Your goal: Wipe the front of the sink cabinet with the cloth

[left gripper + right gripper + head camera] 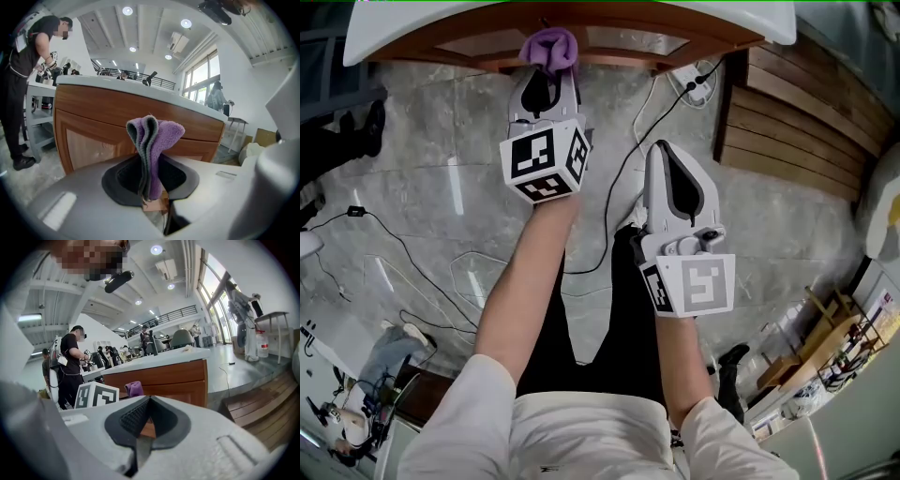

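Left gripper [547, 82] jaws clamped on folded purple cloth [153, 140], which sticks out past the tips. Cloth is up at the wooden cabinet [108, 112] front, under the white countertop [441, 28]; contact unclear. Right gripper [667, 159] jaws closed, empty, nearer and to the right, over the floor.

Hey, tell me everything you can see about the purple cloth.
The cloth is purple and fluffy like microfibre, with a grey layer showing along its folds. It is bunched into several folds and pinched in the shut jaws of the left hand-held gripper, its free end fanning out past them. It is held up in front of the wooden cabinet front; whether it touches the wood cannot be told.
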Available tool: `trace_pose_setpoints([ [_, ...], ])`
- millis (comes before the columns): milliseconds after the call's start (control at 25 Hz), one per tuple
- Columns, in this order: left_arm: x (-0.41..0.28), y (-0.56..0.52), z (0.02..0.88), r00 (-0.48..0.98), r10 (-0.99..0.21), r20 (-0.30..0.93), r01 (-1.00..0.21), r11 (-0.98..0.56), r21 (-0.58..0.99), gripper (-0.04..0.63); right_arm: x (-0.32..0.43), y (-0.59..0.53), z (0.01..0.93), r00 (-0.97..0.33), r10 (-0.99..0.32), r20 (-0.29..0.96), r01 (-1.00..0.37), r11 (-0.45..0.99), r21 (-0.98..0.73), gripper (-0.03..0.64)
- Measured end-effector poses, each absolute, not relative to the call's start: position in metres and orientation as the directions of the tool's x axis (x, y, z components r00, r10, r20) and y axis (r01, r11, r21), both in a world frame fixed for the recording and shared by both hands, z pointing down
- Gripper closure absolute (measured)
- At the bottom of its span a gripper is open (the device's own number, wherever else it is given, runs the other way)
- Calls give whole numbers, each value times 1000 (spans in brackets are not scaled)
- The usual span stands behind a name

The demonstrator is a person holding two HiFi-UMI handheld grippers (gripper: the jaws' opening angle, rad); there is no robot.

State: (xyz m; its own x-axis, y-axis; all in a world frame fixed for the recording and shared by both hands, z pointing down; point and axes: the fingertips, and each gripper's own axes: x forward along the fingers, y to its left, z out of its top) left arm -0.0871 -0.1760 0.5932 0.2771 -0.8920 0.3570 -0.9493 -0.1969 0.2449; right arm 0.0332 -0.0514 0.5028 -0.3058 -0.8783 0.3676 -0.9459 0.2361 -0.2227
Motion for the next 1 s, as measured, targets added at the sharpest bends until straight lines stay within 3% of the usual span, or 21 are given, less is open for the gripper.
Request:
trace_pose_setpoints([
  [1000,-66,-206,616,294,-862,413,-954,-235,187,517,47,-59,509,-288,-878,382,-951,216,-222,618],
])
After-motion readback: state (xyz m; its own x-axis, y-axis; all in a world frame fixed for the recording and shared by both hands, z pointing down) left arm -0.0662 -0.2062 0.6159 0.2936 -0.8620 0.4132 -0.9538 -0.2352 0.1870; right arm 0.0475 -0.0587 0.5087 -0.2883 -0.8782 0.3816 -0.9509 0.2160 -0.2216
